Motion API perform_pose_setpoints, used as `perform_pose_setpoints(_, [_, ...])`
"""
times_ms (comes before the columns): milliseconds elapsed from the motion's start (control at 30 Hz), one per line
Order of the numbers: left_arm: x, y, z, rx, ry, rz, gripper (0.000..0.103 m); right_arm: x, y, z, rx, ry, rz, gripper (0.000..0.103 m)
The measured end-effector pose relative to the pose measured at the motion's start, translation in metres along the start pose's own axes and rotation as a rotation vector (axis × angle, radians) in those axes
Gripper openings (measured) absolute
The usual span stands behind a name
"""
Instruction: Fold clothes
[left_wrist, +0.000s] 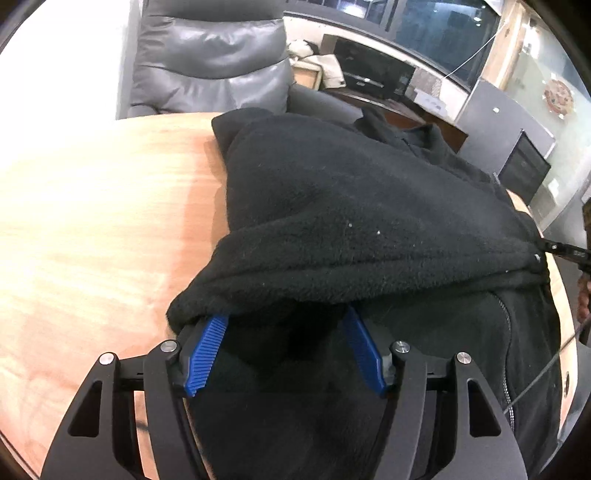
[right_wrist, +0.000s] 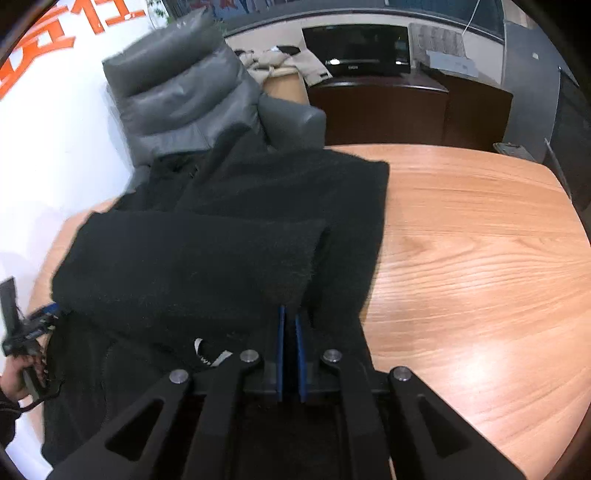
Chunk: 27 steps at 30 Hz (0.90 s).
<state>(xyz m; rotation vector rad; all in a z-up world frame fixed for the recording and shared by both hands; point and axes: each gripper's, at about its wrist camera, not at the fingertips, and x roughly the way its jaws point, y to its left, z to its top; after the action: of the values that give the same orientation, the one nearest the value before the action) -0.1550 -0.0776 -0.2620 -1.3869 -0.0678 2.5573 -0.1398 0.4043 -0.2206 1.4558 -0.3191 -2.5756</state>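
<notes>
A black fleece jacket (left_wrist: 362, 206) lies on the wooden table (left_wrist: 92, 229), with one part folded back over the rest. My left gripper (left_wrist: 284, 317) is open, its blue pads (left_wrist: 207, 350) spread wide with their tips under the folded edge. My right gripper (right_wrist: 290, 314) is shut on the jacket (right_wrist: 229, 236), pinching the folded edge between its blue pads. The right gripper also shows at the right edge of the left wrist view (left_wrist: 565, 253), at the fold's other corner. The left gripper shows at the left edge of the right wrist view (right_wrist: 40, 321).
A grey leather armchair (right_wrist: 184, 96) stands behind the table's far edge. A dark cabinet with a black monitor (right_wrist: 358, 48) stands further back. Bare wood table (right_wrist: 480, 240) extends to the right of the jacket.
</notes>
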Motion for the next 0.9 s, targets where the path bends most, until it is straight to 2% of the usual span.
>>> perform_pose_setpoints(33, [-0.003, -0.004, -0.003, 0.025, 0.019, 0.021, 0.064, -0.005, -0.003, -0.002, 0.006, 0.0, 0.008, 0.005])
perform_pose_setpoints(67, [-0.009, -0.012, -0.008, 0.075, 0.044, 0.025, 0.065, -0.002, -0.007, -0.008, 0.003, 0.047, -0.012, 0.005])
perform_pose_setpoints(100, [-0.02, -0.019, -0.01, 0.114, 0.055, -0.014, 0.065, 0.002, -0.01, -0.013, -0.009, 0.094, -0.048, 0.004])
perform_pose_setpoints(167, [-0.051, -0.034, -0.009, 0.169, 0.028, -0.139, 0.065, -0.017, -0.007, -0.011, -0.039, 0.047, -0.07, 0.004])
perform_pose_setpoints(233, [-0.085, -0.047, 0.003, 0.223, -0.062, -0.204, 0.071, -0.036, -0.003, -0.009, -0.07, -0.004, -0.091, 0.005])
perform_pose_setpoints(300, [-0.109, -0.057, 0.023, 0.259, -0.177, -0.224, 0.097, -0.063, 0.017, 0.004, -0.148, -0.123, -0.096, 0.008])
perform_pose_setpoints(333, [-0.115, -0.061, 0.035, 0.268, -0.229, -0.224, 0.101, -0.074, 0.029, 0.011, -0.186, -0.182, -0.095, 0.011])
perform_pose_setpoints(367, [-0.11, -0.062, 0.049, 0.271, -0.259, -0.219, 0.101, -0.077, 0.04, 0.02, -0.212, -0.224, -0.071, 0.027])
perform_pose_setpoints(400, [-0.098, -0.062, 0.062, 0.269, -0.272, -0.213, 0.101, -0.072, 0.05, 0.028, -0.224, -0.236, -0.044, 0.049])
perform_pose_setpoints(433, [-0.086, -0.063, 0.076, 0.268, -0.285, -0.206, 0.101, -0.057, 0.059, 0.036, -0.232, -0.221, -0.03, 0.059])
perform_pose_setpoints(467, [-0.063, -0.059, 0.089, 0.245, -0.258, -0.208, 0.1, -0.04, 0.067, 0.043, -0.24, -0.203, -0.018, 0.064])
perform_pose_setpoints(533, [-0.007, -0.049, 0.107, 0.175, -0.144, -0.228, 0.092, 0.002, 0.075, 0.047, -0.252, -0.143, -0.024, 0.06])
perform_pose_setpoints(600, [0.035, -0.039, 0.104, 0.136, -0.045, -0.242, 0.075, 0.044, 0.072, 0.042, -0.222, -0.053, -0.052, 0.036])
perform_pose_setpoints(633, [0.052, -0.034, 0.096, 0.137, -0.016, -0.232, 0.07, 0.052, 0.064, 0.032, -0.208, -0.048, -0.069, 0.032])
perform_pose_setpoints(733, [0.046, -0.028, 0.075, 0.174, -0.081, -0.242, 0.072, 0.053, 0.045, 0.014, -0.188, -0.091, -0.099, 0.028])
perform_pose_setpoints(867, [0.04, -0.02, 0.068, 0.156, -0.088, -0.274, 0.071, 0.052, 0.029, 0.015, -0.148, -0.129, -0.103, 0.001])
perform_pose_setpoints(900, [0.039, -0.023, 0.069, 0.168, -0.088, -0.261, 0.071, 0.055, 0.026, 0.019, -0.14, -0.137, -0.115, 0.0])
